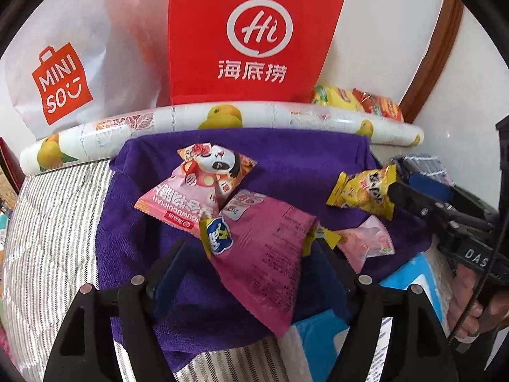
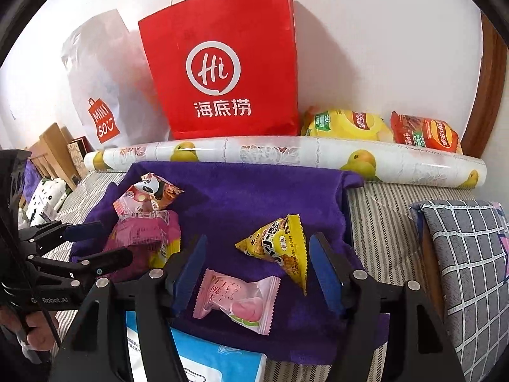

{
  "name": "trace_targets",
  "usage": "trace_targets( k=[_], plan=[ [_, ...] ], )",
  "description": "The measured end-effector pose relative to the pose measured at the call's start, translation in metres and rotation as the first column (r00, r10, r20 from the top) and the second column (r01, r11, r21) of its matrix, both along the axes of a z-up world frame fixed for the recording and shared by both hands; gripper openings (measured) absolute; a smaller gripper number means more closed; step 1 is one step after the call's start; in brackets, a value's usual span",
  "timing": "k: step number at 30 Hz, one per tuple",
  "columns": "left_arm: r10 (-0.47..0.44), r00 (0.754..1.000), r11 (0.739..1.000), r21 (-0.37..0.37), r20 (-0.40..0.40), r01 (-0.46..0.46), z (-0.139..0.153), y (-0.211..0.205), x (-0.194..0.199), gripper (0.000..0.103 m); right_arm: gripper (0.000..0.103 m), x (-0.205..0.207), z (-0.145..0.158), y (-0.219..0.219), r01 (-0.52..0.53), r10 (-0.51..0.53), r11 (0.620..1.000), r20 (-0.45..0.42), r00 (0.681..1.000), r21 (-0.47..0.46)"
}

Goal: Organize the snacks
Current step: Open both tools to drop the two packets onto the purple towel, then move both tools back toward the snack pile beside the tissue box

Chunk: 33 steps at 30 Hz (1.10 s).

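The bed [image 2: 381,222] has a grey and white striped cover. A purple towel [image 2: 241,197] is spread flat on it. All around the towel: a long roll with yellow fruit pictures [image 2: 286,156] lies just behind it. A red paper bag [image 2: 222,63] and a white bag [image 2: 105,95] stand behind it too. A blue and white pack [image 2: 216,359] peeks out under its front edge. A grey checked pillow [image 2: 470,254] lies to its right.
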State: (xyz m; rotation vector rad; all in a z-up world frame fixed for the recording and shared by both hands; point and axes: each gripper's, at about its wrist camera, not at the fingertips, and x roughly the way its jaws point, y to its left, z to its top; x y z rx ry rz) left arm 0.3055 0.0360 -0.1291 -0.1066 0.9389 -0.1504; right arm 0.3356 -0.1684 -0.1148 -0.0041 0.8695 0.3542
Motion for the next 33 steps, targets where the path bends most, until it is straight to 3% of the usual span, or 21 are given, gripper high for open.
trace_targets(
  k=[6,16,25,33],
  plan=[
    [-0.017,0.996,1.0,0.008,0.087,0.017,0.017,-0.005,-0.009,0.076,0.066,-0.001,0.004,-0.003,0.013,-0.013,1.0,0.027,1.0,0.021],
    [-0.006,0.996,1.0,-0.027,0.091,0.008,0.028,0.003,-0.009,0.076,0.066,-0.026,0.019,-0.007,0.053,-0.054,0.999,0.032,0.998,0.01],
    [-0.059,0.99,0.998,-0.022,0.125,0.063,0.056,-0.015,-0.03,0.074,0.066,-0.085,0.054,-0.018,0.115,-0.115,0.993,0.095,0.989,-0.003],
    [-0.051,0.996,0.997,-0.049,0.071,0.055,0.056,-0.01,-0.075,0.074,0.069,-0.145,0.057,-0.038,0.093,-0.094,0.995,0.039,0.995,0.039]
  ],
)
